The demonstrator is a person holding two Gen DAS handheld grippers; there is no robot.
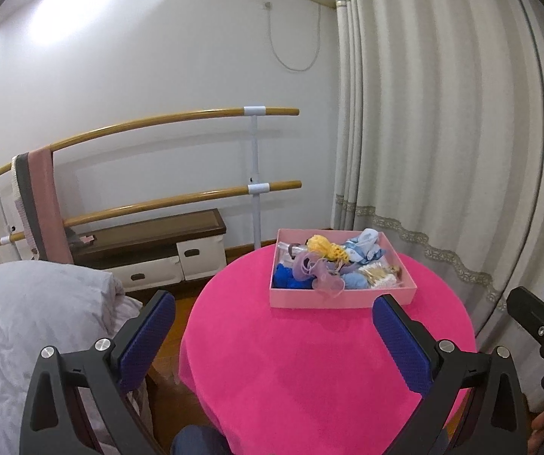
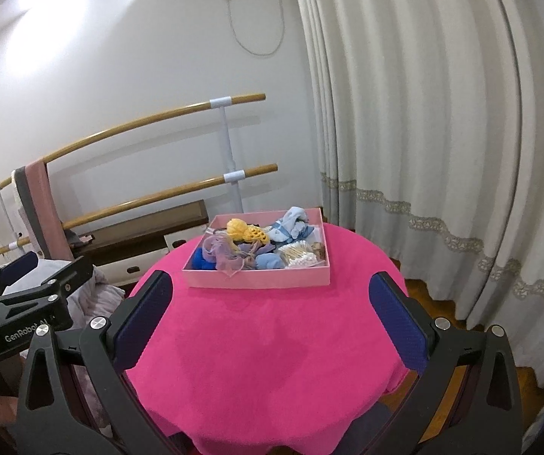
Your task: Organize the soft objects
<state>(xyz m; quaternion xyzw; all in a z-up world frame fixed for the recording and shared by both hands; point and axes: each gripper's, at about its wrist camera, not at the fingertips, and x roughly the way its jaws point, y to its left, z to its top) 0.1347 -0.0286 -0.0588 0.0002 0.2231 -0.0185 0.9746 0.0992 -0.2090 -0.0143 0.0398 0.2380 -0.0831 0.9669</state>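
A shallow pink box sits at the far side of a round table under a bright pink cloth. It holds several soft items: a yellow knitted piece, a lilac gauze scrunchie, a dark blue cloth, light blue fabric and a bag of cotton swabs. My left gripper is open and empty, short of the box. My right gripper is open and empty, facing the box.
A bed with grey bedding lies left of the table. A low wooden bench with white drawers and a ballet barre stand along the wall. Curtains hang at the right. The right gripper shows at the left view's right edge.
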